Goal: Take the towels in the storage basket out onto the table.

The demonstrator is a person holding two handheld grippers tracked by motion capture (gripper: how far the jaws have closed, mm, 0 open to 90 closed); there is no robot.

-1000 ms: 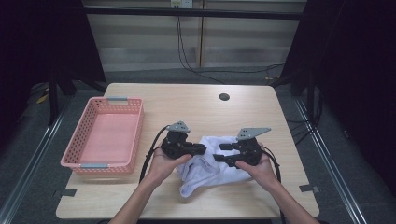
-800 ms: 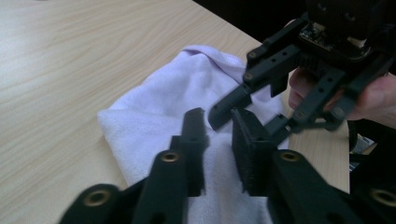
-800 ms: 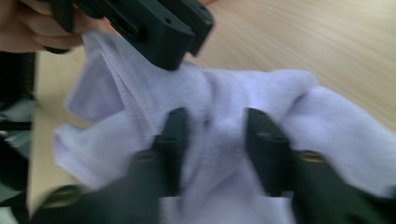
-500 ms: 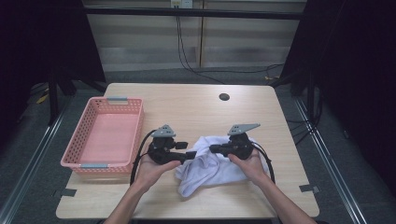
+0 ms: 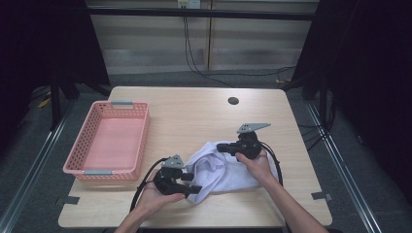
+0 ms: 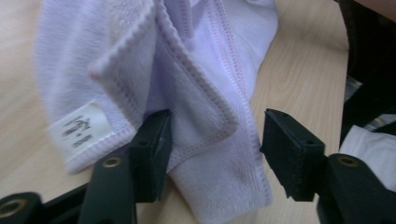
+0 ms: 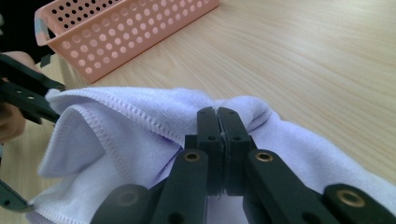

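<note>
A pale lavender towel lies bunched on the wooden table, near its front edge. My left gripper is low at the towel's front left corner. Its jaws have just been opening. In the left gripper view the left gripper stands open astride a folded hem of the towel, beside a white label; the right pad is clear of the cloth. My right gripper is at the towel's far edge, and in its own view the right gripper is shut on a fold of the towel.
A pink perforated basket stands empty on the table's left side, and its corner is seen as the basket in the right gripper view. A round dark hole sits near the table's far edge. Cables trail from both grippers.
My left gripper has let go, opened, and dropped toward the near left corner of the towel. My right gripper has closed on the towel's far edge and shifted slightly away.
</note>
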